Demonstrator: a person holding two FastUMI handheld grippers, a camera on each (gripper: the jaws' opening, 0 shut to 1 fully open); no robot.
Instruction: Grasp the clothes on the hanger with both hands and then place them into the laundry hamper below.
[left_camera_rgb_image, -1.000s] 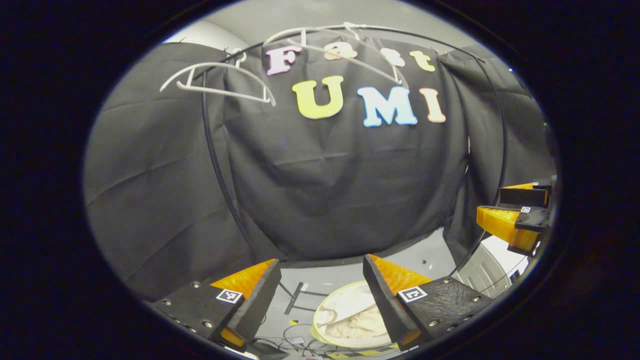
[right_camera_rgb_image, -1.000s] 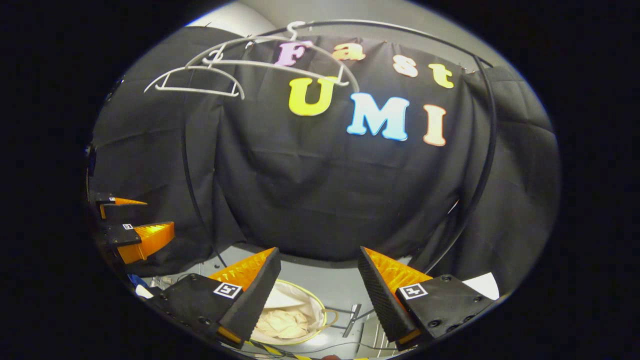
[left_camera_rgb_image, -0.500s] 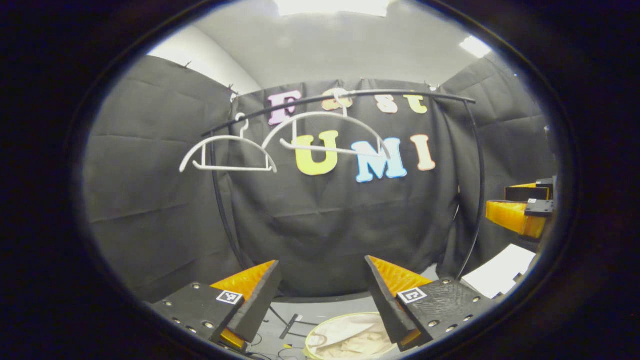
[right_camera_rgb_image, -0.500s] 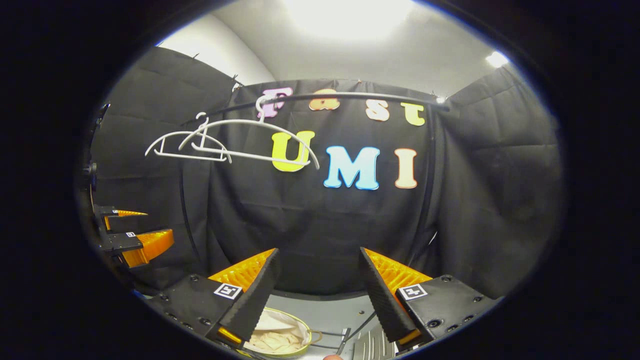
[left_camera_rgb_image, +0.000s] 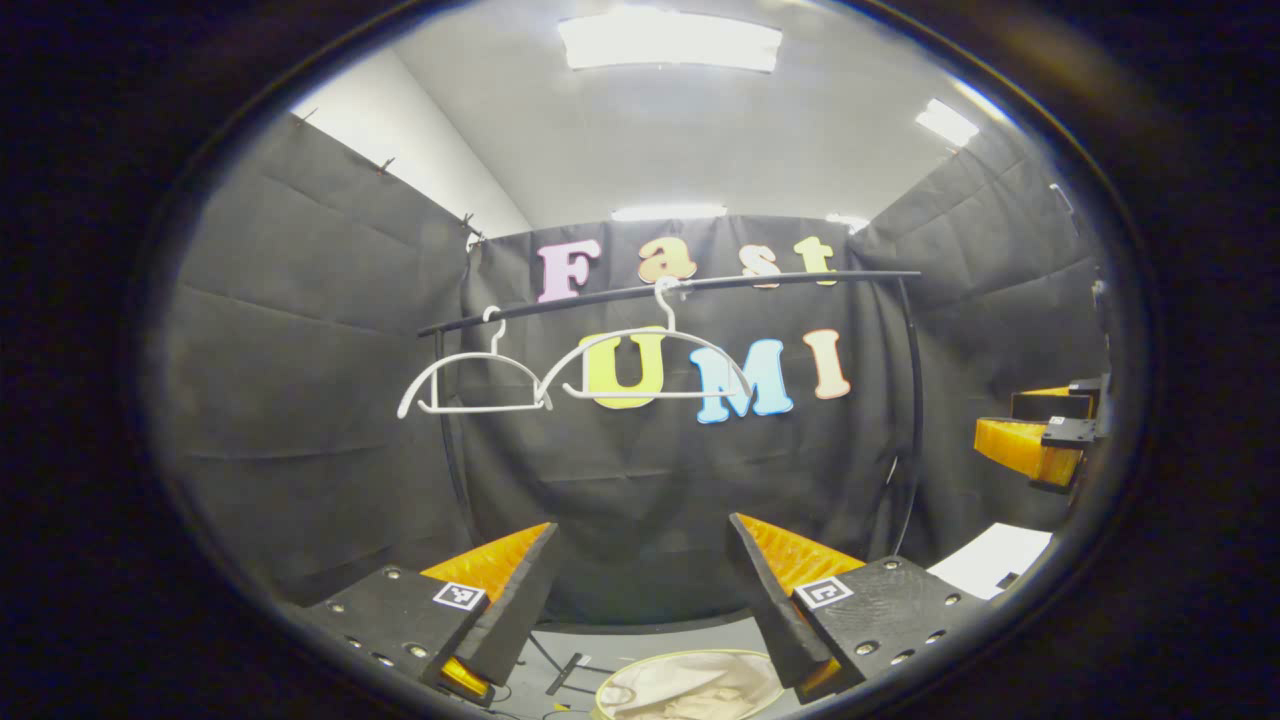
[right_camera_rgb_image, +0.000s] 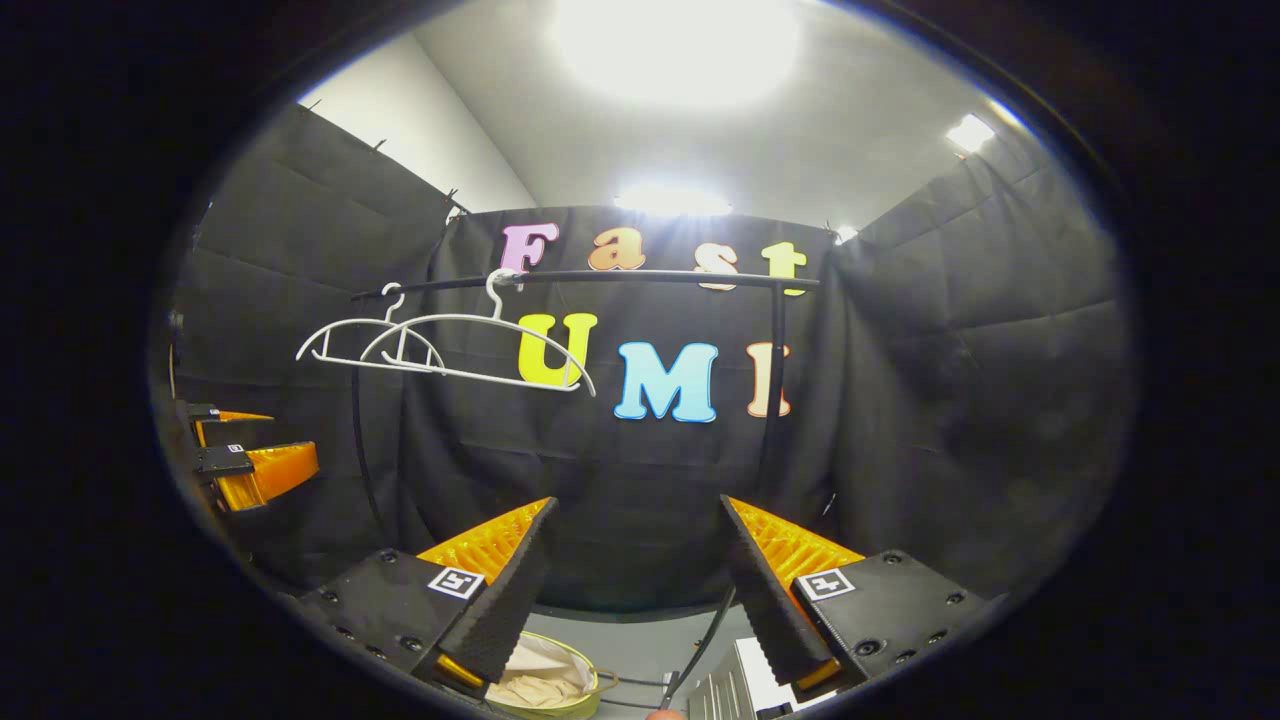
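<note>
- at the bottom of the left gripper view, the left gripper (left_camera_rgb_image: 640, 575) has its two fingers spread wide apart, with nothing between them.
- just below and between those fingers, the laundry hamper (left_camera_rgb_image: 612, 692) sits on the grey floor; pale cream clothes (left_camera_rgb_image: 690, 692) lie crumpled inside its round rim.
- thin black cables (left_camera_rgb_image: 555, 670) trail over the floor just left of the hamper.
- at the bottom of the right gripper view, the right gripper (right_camera_rgb_image: 635, 560) is likewise wide open and grips nothing.
- below its left finger the same hamper (right_camera_rgb_image: 592, 688) shows, with the cream cloth (right_camera_rgb_image: 535, 685) bunched inside.
- at the right edge of the left gripper view, the right gripper (left_camera_rgb_image: 1040, 440) hangs in the air, its fingers apart; at the left edge of the right gripper view, the left gripper (right_camera_rgb_image: 240, 450) does the same.
- a white sheet (left_camera_rgb_image: 995, 560) lies low at the right of the left gripper view.
- farther back, a black clothes rail (left_camera_rgb_image: 700, 285) spans the booth on slim uprights.
- two white hangers (left_camera_rgb_image: 475, 385) (left_camera_rgb_image: 650, 360) hang side by side from the rail, both bare; in the right gripper view they overlap (right_camera_rgb_image: 370, 345) (right_camera_rgb_image: 480, 345).
- behind the rail hangs the black cloth wall (left_camera_rgb_image: 300, 420).
- overhead, bright ceiling lights (left_camera_rgb_image: 670, 40) glare on a pale ceiling.
</note>
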